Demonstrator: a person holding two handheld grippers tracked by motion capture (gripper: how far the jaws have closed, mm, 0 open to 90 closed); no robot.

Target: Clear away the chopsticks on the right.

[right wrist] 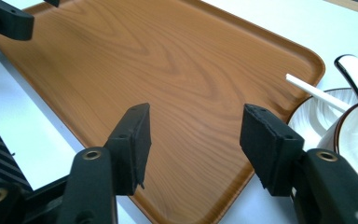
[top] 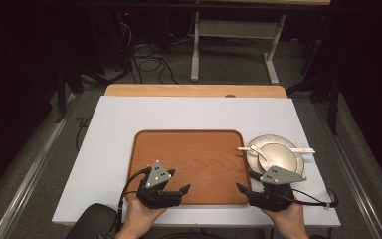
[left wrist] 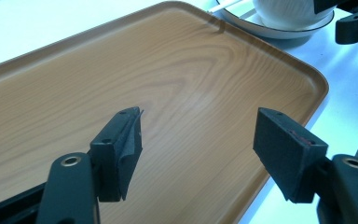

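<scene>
The wooden tray (top: 189,149) lies bare across the surface's (top: 119,119) middle, open to passage. Near the right edge, just beside the tray, bowl (top: 278,155), spoon (top: 259,153) and chopsticks (top: 306,150) block the way.

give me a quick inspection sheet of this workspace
surface: white table top, wooden edge at the far side
job's things: wooden tray, nothing on it; beside it a plate carrying a bowl, a spoon and white chopsticks
clutter: nothing seen
grippers: left gripper and right gripper open over the tray's near edge, nothing between the fingers
cables: one trails from each gripper; more on the floor behind
surroundings: dark room, desk legs beyond the table
</scene>
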